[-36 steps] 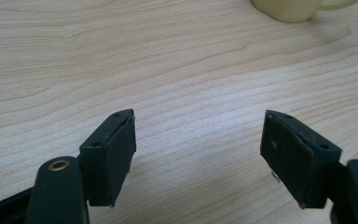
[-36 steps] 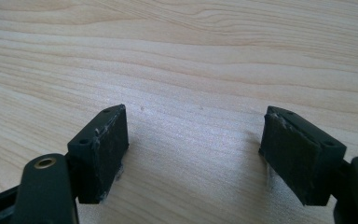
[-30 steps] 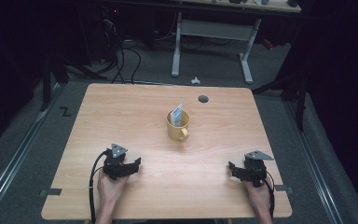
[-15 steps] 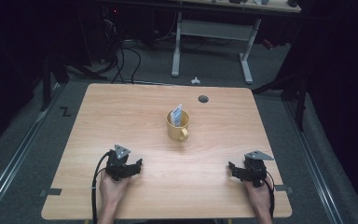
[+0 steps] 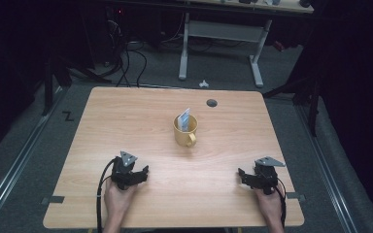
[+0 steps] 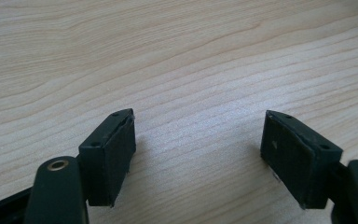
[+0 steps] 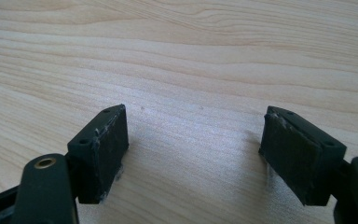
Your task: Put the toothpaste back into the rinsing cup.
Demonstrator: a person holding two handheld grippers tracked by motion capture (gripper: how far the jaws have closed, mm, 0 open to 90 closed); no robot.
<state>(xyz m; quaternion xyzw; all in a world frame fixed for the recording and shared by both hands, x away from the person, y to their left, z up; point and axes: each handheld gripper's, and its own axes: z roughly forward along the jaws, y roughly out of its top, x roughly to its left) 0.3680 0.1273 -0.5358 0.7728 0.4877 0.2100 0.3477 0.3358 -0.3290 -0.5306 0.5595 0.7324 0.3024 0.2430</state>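
1. Progress looks to be at the very start: the yellow mug (image 5: 185, 131) stands upright near the middle of the wooden table (image 5: 126, 116), a little toward the far side, with a pale blue-and-white packet (image 5: 185, 118) standing in it and sticking up above the rim. Nothing on it appears handled yet.

2. Both grippers sit well apart from the mug, at the near edge of the table, so reaching, grasping and whatever is to be done with the mug or its packet all seem left to do.

3. The left gripper (image 5: 143, 171) rests at the near left, held by the person's left hand (image 5: 118, 200), its jaws pointing right and slightly toward the far side, roughly at the mug. Its cable curls off toward the near edge.

4. In the left gripper view its jaws stand spread wide, with bare wood grain between them and nothing pinched.

5. The right gripper (image 5: 243, 175) rests at the near right, held by the right hand (image 5: 270, 204), its jaws pointing left across the table.

6. In the right gripper view its jaws likewise stand spread wide over bare wood, holding nothing.

7. Both hands lie low and level on the tabletop, forearms coming in from the near edge, a resting pose rather than a reach.

8. The mug's handle faces the near side, toward the person.
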